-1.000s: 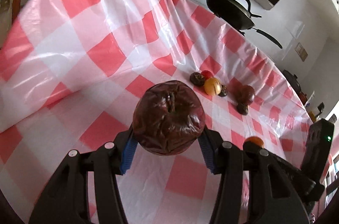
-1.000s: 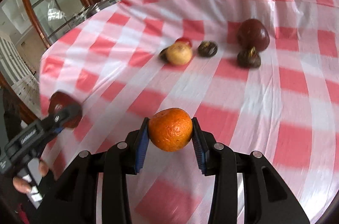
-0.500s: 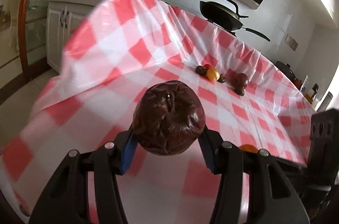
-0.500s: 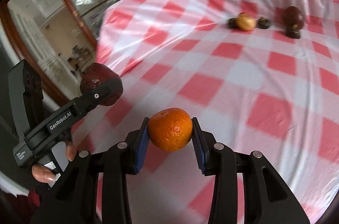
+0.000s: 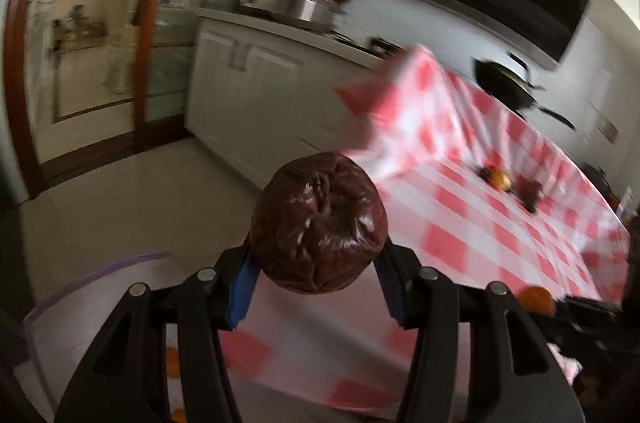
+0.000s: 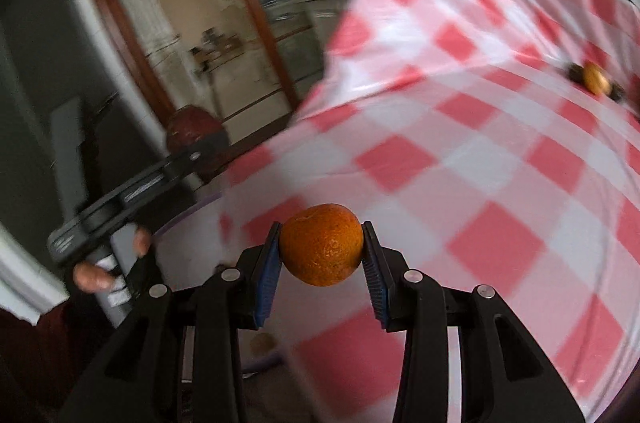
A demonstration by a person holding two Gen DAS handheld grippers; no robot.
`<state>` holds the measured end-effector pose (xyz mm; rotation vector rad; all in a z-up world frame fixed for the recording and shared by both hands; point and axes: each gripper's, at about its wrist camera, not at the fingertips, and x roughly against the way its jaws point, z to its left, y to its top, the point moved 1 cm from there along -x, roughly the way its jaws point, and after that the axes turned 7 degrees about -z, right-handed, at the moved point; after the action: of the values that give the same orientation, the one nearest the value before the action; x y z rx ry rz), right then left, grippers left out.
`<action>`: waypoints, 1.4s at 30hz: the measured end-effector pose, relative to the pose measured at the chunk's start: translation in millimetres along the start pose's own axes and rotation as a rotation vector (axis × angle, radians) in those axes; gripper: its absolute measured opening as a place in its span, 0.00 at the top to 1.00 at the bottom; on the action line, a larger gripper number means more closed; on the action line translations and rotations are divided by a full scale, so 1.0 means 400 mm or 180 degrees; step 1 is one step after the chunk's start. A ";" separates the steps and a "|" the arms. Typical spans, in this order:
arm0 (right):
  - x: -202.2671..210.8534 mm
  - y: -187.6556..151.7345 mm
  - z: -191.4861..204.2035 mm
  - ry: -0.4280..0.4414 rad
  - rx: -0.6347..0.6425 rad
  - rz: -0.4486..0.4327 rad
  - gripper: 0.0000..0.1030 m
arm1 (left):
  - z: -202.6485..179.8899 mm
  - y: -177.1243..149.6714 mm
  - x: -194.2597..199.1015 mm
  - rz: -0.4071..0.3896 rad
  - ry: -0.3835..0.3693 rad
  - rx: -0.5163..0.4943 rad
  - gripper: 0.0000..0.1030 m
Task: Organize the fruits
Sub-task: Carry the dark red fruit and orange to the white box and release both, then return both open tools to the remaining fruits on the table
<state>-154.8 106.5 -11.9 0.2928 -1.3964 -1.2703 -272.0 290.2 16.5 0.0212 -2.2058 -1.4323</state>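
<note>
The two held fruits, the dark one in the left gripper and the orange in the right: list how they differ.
The dark fruit is deep maroon-brown; the orange is bright orange. The dark fruit's skin is wrinkled and glossy; the orange's skin is finely pitted and taut. The dark fruit bulges well past the left gripper pads; the orange sits more compactly in the right gripper. Both are roundish and clamped between blue pads.

Red-and-white checked tablecloth (image 6: 460,159). Orange mandarin (image 6: 322,245) between blue pads (image 6: 267,275). Dark maroon wrinkled fruit (image 5: 319,221) left of the cloth. Black pan (image 5: 506,85) behind it.
</note>
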 end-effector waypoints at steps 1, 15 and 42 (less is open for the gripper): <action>-0.015 -0.007 0.041 0.0109 0.0139 0.0044 0.62 | 0.025 -0.001 0.002 -0.0002 0.0065 0.0049 0.48; -0.306 -0.224 0.301 0.0329 0.1373 0.1246 0.62 | 0.325 -0.186 -0.093 0.0886 0.0983 0.0799 0.48; -0.430 -0.374 0.322 -0.0069 0.2174 0.1828 0.50 | 0.362 -0.240 -0.130 0.0799 0.1490 0.0454 0.17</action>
<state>-280.8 248.1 -192.5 0.3035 -1.7411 -0.3064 -311.8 385.3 -132.9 0.1128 -1.8427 -1.0096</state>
